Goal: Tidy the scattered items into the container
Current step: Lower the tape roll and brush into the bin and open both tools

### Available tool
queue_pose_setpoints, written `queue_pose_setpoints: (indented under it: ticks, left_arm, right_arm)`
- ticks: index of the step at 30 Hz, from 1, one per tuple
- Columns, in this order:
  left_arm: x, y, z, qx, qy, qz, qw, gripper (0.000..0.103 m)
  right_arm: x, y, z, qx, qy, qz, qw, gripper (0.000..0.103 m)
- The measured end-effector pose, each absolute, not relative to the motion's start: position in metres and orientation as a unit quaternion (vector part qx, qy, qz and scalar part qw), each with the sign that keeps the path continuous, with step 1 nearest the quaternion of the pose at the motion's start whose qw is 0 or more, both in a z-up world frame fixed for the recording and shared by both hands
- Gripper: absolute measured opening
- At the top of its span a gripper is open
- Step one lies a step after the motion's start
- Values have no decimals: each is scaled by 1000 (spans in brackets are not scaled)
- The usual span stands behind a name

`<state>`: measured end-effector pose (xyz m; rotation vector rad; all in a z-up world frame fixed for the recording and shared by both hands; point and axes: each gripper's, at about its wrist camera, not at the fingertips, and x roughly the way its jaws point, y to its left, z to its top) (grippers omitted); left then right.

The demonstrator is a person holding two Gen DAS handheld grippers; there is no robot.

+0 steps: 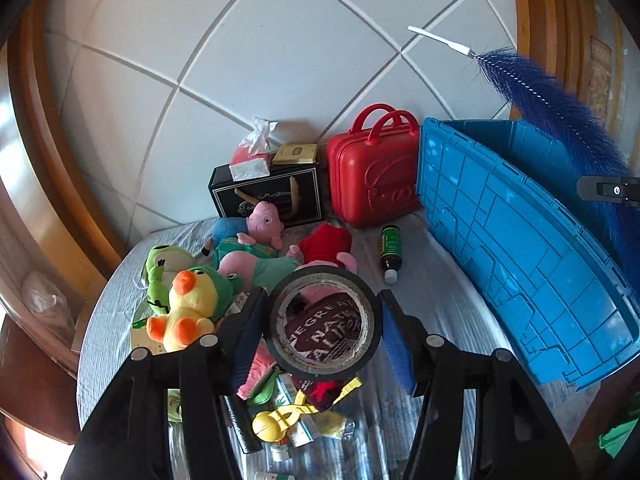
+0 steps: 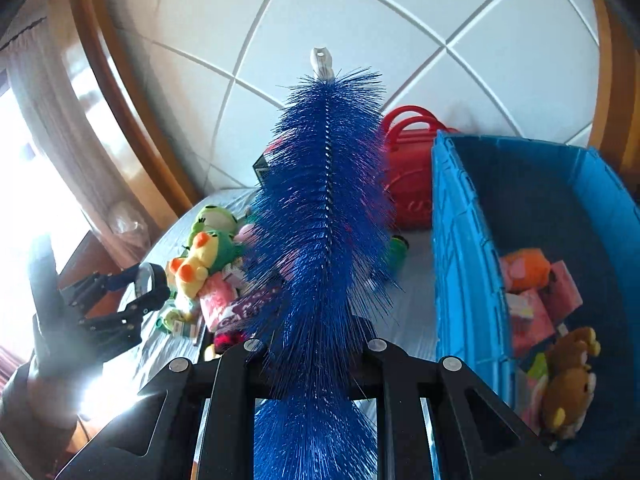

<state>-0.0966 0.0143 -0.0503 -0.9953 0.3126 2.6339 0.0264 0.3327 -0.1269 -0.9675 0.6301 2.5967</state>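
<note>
Two grippers are each clamped on something. The left gripper (image 1: 322, 330) pinches a tape roll (image 1: 322, 322) between its blue-padded fingers (image 1: 394, 344): a glossy black ring with a pale cardboard core, its hole facing the camera, held above the clutter. The right gripper (image 2: 316, 346) is closed on a brush (image 2: 324, 220), a long blue bottle-brush of stiff, fine bristles around a twisted wire spine, ending in a flat white plastic tip. Its long axis runs straight away from the right wrist camera, tip at the far end and raised; in the left view it slants up toward the far left, over the bin's rim.

The bin (image 2: 460, 264) is a ribbed, hard blue plastic crate on the right of the table (image 1: 432, 304), which has a pale striped cloth. Inside it lie a brown plush bear (image 2: 570, 384), an orange plush and pink packets.

On the left of the cloth sit soft toys: a yellow duck (image 1: 186, 314) with orange feet, a green frog (image 1: 160, 270), pink pigs. A dark bottle (image 1: 391, 250) lies near the bin's wall. At the far edge stand a moulded red case (image 1: 370, 176) with loop handles and a black box (image 1: 268, 194).
</note>
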Motion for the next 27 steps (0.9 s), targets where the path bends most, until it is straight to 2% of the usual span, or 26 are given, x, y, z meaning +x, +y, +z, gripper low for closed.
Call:
queue_pose_setpoints:
  ticks: [27]
  left_arm:
    - [-77,277,1,-281,180,889,313,55]
  right_arm:
    - [210,470,-143,-285,280,880,256,17]
